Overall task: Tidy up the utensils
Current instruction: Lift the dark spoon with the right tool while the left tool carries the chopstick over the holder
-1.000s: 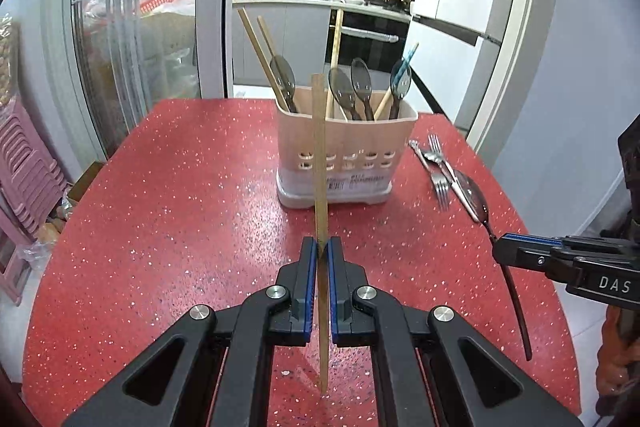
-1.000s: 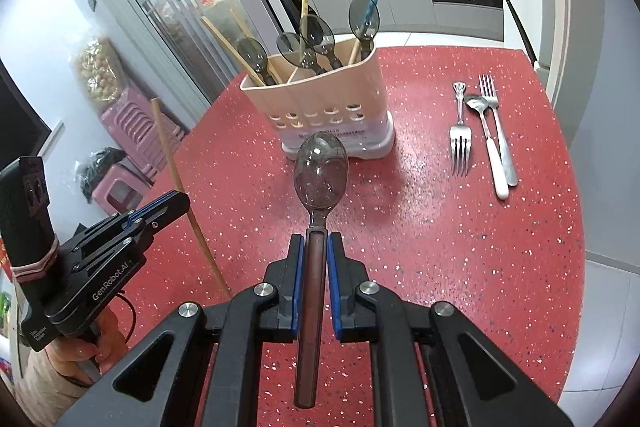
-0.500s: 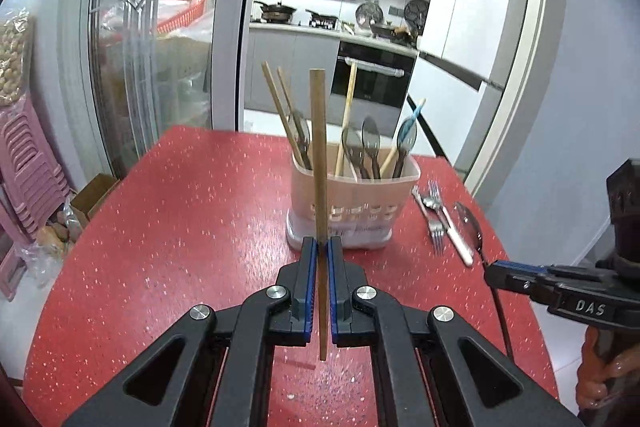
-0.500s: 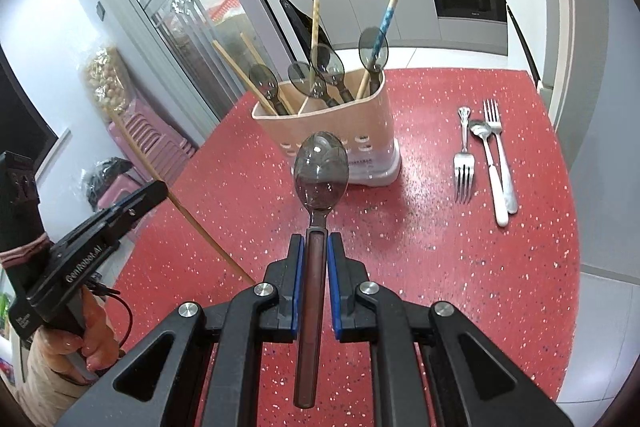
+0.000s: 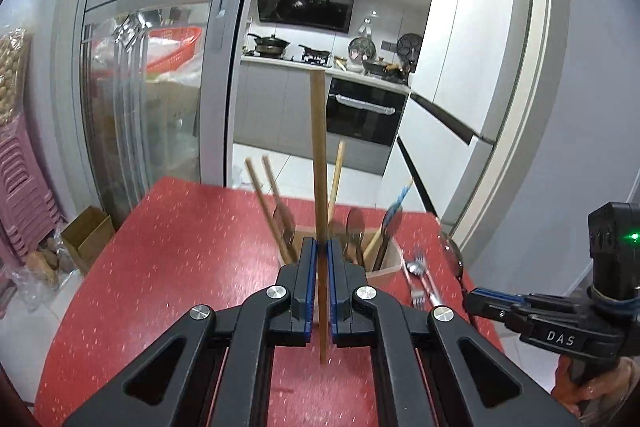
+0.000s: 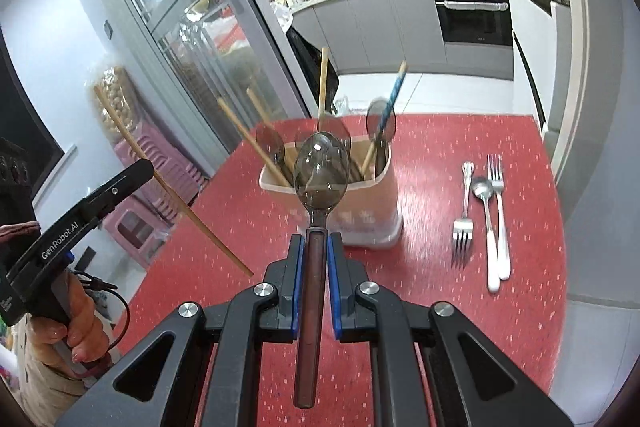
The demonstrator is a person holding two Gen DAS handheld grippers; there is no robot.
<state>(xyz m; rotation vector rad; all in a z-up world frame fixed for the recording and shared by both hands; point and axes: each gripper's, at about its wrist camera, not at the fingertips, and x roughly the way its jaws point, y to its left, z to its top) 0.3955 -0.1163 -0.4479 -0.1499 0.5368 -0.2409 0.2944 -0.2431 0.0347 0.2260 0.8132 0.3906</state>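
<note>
My left gripper (image 5: 319, 247) is shut on a wooden chopstick (image 5: 319, 155), held upright above the red table, just in front of the beige utensil holder (image 5: 390, 261). My right gripper (image 6: 314, 241) is shut on a dark translucent spoon (image 6: 320, 169), bowl forward, raised in front of the holder (image 6: 376, 203). The holder carries chopsticks and several dark spoons. The left gripper with its chopstick (image 6: 168, 179) shows at the left of the right wrist view. The right gripper's fingertips (image 5: 480, 297) show at the right of the left wrist view.
Two forks (image 6: 462, 227) and a white-handled spoon (image 6: 486, 223) lie on the red table (image 6: 440, 307) right of the holder. Pink stools (image 6: 152, 195) and a glass sliding door (image 5: 152, 115) stand left of the table. A kitchen lies beyond.
Both grippers have risen and tilted upward with their utensils. The holder now sits lower in both views. The left gripper has moved closer over the holder.
</note>
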